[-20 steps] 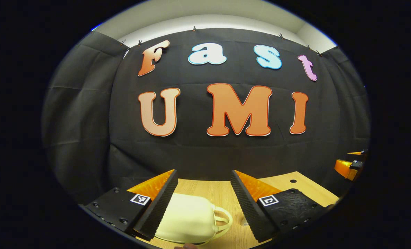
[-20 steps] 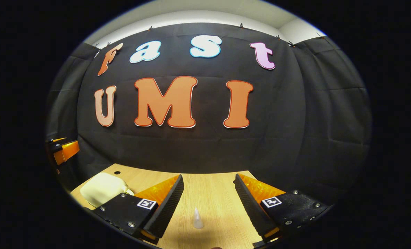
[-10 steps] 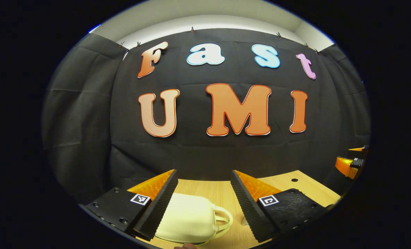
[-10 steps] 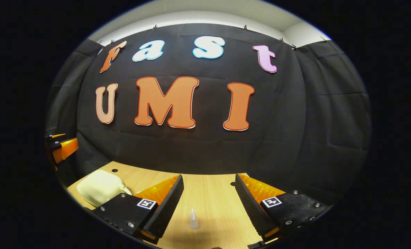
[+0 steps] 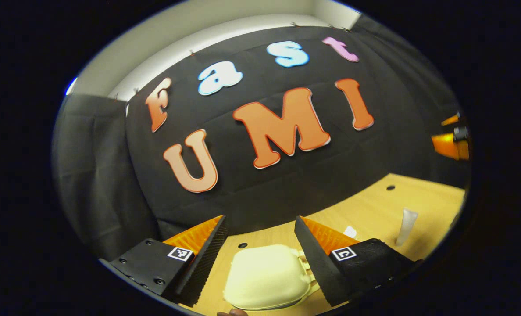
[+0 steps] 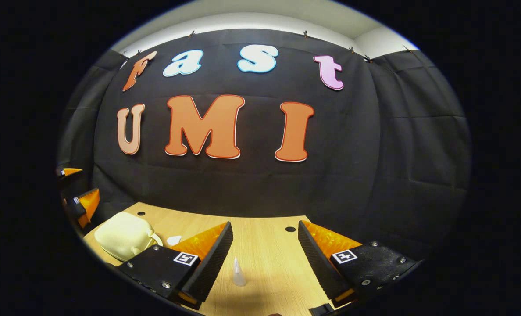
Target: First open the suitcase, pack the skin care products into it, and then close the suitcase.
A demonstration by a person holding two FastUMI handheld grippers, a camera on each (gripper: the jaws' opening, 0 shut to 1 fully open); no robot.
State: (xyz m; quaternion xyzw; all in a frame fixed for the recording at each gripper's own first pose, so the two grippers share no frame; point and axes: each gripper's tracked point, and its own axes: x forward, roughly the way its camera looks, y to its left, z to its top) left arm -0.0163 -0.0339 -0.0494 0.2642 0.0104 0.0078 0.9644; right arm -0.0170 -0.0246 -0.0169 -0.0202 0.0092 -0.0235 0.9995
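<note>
A small cream suitcase (image 5: 265, 276) lies closed on the wooden table, its handle toward the right. My left gripper (image 5: 259, 218) hovers over it, open, a finger on either side and not touching. A white tube (image 5: 407, 226) stands farther right on the table, and a small white item (image 5: 350, 231) lies near the suitcase. In the right gripper view the tube (image 6: 238, 272) stands upright between the fingers of my open right gripper (image 6: 265, 224), untouched. The suitcase (image 6: 122, 235) sits at the left there, with the small white item (image 6: 173, 240) beside it.
The wooden table (image 6: 269, 263) has small round holes (image 6: 290, 229) and runs up to the black cloth wall. My right gripper (image 5: 451, 142) appears at the far right of the left gripper view. My left gripper (image 6: 78, 199) appears at the left edge of the right gripper view.
My left gripper has rolled and swung, so the suitcase now sits centred between its fingers and the tube has come into its view. The right gripper has barely shifted.
</note>
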